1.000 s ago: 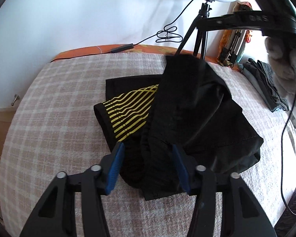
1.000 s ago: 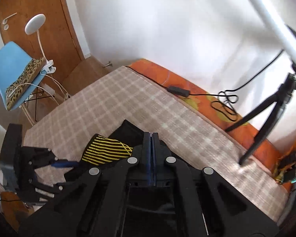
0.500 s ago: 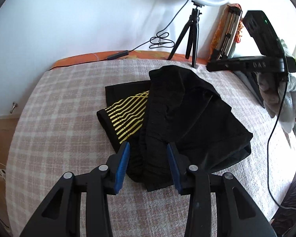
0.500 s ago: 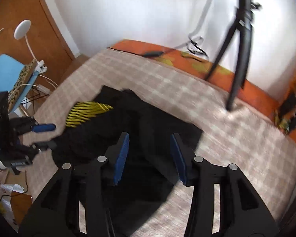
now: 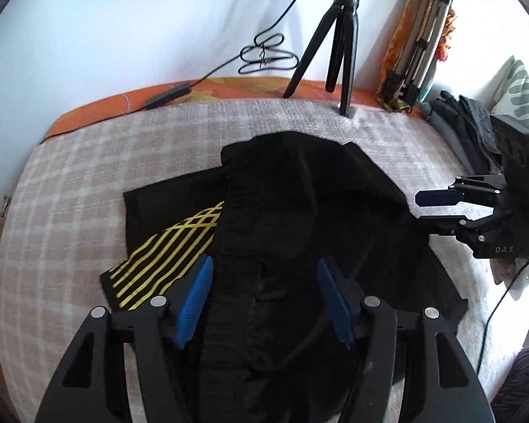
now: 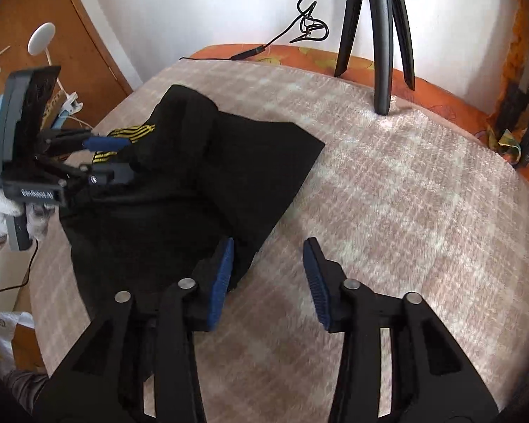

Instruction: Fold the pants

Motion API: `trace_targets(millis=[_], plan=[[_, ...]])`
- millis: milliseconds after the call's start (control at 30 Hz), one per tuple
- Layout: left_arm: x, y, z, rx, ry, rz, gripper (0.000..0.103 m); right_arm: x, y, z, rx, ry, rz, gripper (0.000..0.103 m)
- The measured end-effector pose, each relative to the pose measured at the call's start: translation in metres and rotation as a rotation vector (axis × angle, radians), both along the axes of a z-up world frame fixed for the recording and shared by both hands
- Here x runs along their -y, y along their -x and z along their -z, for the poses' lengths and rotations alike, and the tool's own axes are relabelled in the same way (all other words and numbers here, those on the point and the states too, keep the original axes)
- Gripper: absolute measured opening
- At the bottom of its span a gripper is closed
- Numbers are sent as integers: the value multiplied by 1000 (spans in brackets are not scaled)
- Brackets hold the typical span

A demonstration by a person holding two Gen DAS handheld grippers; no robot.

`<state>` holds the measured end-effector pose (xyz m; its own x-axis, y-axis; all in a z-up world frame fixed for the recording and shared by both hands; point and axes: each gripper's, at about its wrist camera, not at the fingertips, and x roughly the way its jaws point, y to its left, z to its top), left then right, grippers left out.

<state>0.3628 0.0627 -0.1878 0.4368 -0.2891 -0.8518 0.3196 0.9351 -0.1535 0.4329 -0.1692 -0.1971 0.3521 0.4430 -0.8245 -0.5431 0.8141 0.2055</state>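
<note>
The black pants (image 5: 299, 218) are lying bunched and partly folded on the checked blanket (image 5: 70, 183) that is covering the bed, with one flat part showing yellow stripes (image 5: 169, 253) poking out on the side near the left gripper. The cloth is looking rumpled along its ribbed middle, while the far corner in the right wrist view is lying flat and pointed (image 6: 299, 148).

The left gripper (image 5: 264, 296) is hovering over the near end of the pants with its blue-padded fingers (image 5: 195, 299) standing wide apart, the black cloth lying between and below them, not pinched. The right gripper (image 6: 268, 275) is also standing wide, gripping nothing; its left finger (image 6: 222, 278) is sitting over the edge of the pants, and its other finger is hanging over bare blanket. A black tripod (image 6: 381, 35) is standing at the far edge of the bed.
</note>
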Motion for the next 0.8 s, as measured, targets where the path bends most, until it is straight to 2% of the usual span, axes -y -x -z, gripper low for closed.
trace_targets(millis=[67, 133, 167, 300, 433, 567, 700, 733, 800], plan=[[-1, -3, 9, -3, -14, -24, 59, -6, -6, 3, -12, -10, -23, 10], [-7, -4, 18, -18, 7, -54, 43, -9, -8, 2, 7, -10, -21, 7], [-11, -4, 20, -19, 14, -68, 29, -9, -8, -2, 21, -27, -23, 5], [-27, -1, 17, 10, 62, -80, 24, -1, -13, -26, 64, -115, -6, 3], [-34, 4, 11, 40, 70, -69, 23, -2, -18, -35, 81, -102, -10, 3], [-40, 8, 3, 69, 79, -76, 23, 1, -27, -38, 114, -44, 19, 3], [-46, 13, 0, 88, 61, -87, 23, 0, -30, -42, 72, -105, -11, 3], [-48, 14, -2, 89, 71, -89, 23, -5, -30, -42, 53, -116, -32, 6], [-50, 18, -4, 84, 86, -78, 23, -21, -33, -42, 38, -120, -63, 28]])
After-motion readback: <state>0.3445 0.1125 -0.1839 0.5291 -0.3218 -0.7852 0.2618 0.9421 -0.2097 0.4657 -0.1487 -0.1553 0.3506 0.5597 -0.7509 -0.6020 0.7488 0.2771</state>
